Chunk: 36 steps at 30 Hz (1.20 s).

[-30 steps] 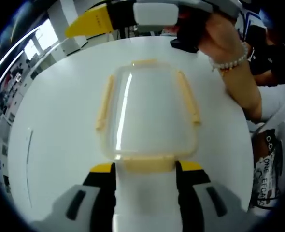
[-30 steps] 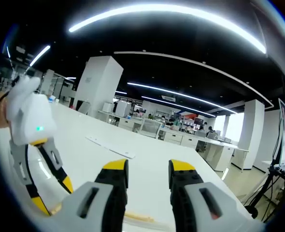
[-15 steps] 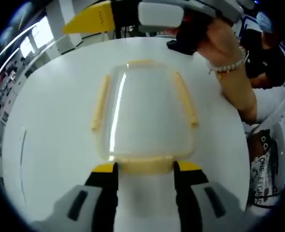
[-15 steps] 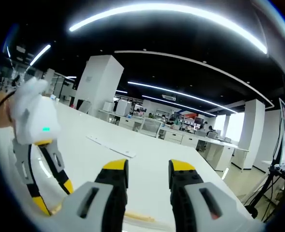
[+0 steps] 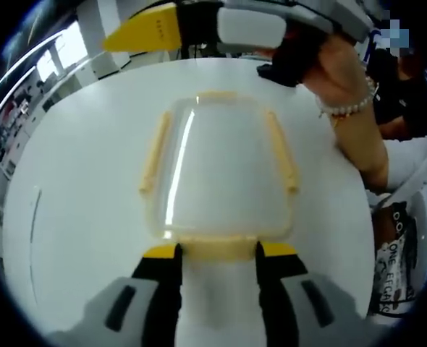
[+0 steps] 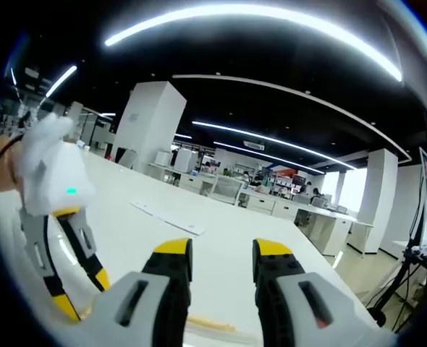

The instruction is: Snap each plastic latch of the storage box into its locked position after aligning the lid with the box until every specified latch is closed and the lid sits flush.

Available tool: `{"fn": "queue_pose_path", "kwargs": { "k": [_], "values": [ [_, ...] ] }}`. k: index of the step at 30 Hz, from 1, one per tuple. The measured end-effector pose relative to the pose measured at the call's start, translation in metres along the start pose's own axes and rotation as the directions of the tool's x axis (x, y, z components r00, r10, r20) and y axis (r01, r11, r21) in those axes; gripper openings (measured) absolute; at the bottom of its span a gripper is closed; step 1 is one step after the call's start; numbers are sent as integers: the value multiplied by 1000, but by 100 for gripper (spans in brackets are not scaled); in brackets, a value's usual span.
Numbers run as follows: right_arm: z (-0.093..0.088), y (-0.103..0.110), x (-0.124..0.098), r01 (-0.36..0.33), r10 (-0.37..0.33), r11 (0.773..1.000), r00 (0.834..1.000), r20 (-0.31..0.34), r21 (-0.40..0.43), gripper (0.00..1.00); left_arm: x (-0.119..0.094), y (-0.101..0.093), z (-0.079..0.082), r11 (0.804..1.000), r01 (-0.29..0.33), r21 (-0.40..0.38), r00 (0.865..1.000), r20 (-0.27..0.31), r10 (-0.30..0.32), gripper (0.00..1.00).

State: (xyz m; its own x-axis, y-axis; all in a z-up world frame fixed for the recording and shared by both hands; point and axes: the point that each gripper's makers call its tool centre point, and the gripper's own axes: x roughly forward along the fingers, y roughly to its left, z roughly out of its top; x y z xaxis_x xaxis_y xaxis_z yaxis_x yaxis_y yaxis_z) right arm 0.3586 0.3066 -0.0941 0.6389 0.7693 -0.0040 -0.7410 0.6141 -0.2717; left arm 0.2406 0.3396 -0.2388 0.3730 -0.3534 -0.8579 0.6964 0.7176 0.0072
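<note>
A clear storage box [image 5: 221, 166] with its lid on stands on a white round table [image 5: 76, 181]. Pale yellow latches run along its left side [image 5: 154, 152], right side [image 5: 281, 152], far end [image 5: 217, 95] and near end [image 5: 217, 248]. My left gripper [image 5: 218, 251] is open, its yellow tips just outside the two ends of the near latch. My right gripper [image 5: 148, 32] hovers above the box's far end in a person's hand. In the right gripper view it [image 6: 221, 253] is open and holds nothing. The left gripper [image 6: 83, 293] shows low on the left there, above a sliver of latch [image 6: 210, 323].
A hand with a bead bracelet [image 5: 344, 87] reaches in from the right. A printed bag [image 5: 398, 253] sits past the table's right edge. A thin flat strip [image 6: 166, 220] lies on the table beyond the box. Office desks and pillars fill the background.
The left gripper's jaws have drawn slightly closer together around the near latch, and its view has shifted a little. The right gripper has hardly moved.
</note>
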Motion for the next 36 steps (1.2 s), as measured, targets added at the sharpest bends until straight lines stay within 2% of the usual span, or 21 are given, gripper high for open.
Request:
{"fn": "queue_pose_path", "kwargs": {
  "k": [12,19,25,31,34,36],
  "values": [
    [-1,1,0,-5,5,1000,1000,2,4,33,1,-4,0,1000,-5,-7,1000,-8,5,40],
    [2,3,-1,-10,10,1000,1000,13,-6,33,-2,-6,-8,1000,-1,0,999,-50,1,39],
    [4,3,-1,-10,10,1000,1000,23,7,33,-2,-6,-8,1000,0,0,999,-50,0,40],
    [17,-7,-8,0,2,1000,998,66,-24,33,-2,-6,-8,1000,-8,-10,998,-56,7,39],
    [26,-22,-17,-1,-2,1000,996,93,30,33,-1,-5,-8,1000,-12,-15,998,-67,11,39],
    [32,-24,-22,-16,12,999,995,96,34,33,-1,-5,-8,1000,-15,-17,997,-73,14,39]
  ]
}}
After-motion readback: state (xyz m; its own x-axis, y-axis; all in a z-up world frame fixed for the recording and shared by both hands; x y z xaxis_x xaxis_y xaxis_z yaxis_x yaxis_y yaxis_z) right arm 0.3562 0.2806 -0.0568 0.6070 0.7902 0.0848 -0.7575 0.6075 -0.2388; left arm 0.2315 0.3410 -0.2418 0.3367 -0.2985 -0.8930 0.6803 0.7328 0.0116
